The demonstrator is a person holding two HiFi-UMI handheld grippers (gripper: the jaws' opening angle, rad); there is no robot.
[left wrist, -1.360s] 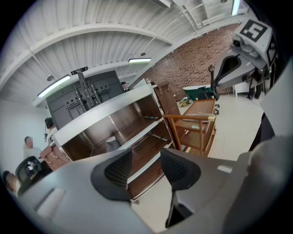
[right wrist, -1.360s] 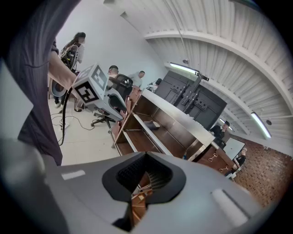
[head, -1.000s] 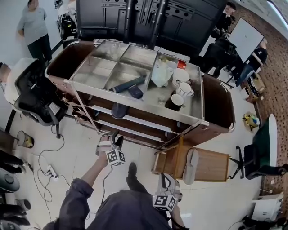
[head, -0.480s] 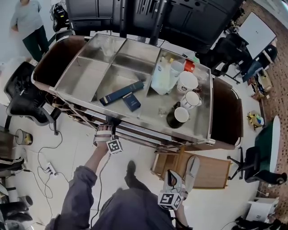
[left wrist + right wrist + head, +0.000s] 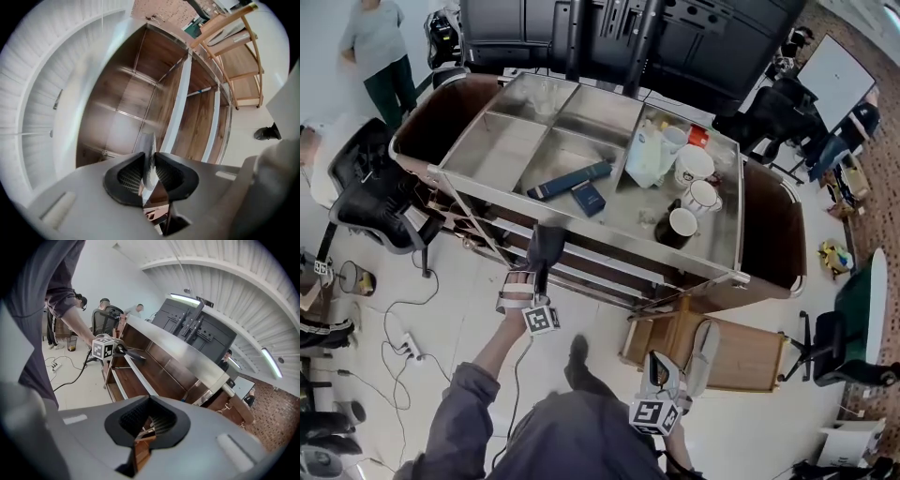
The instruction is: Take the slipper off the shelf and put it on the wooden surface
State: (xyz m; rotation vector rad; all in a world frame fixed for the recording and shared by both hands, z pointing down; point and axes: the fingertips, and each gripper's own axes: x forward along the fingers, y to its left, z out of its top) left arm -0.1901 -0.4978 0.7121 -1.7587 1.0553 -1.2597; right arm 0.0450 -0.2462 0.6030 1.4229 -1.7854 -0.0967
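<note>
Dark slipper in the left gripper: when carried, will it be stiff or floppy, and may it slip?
Probably light: the dark flat slipper juts from the left gripper, whose jaws are closing on its thin edge, without visible sag. Likely somewhat flexible, as that edge looks thin. Held at one end only, it might pivot or slip.

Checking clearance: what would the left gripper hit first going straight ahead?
With fingers closing on the slipper, the left gripper would likely meet the cart's wooden shelf panel; depth unclear.
</note>
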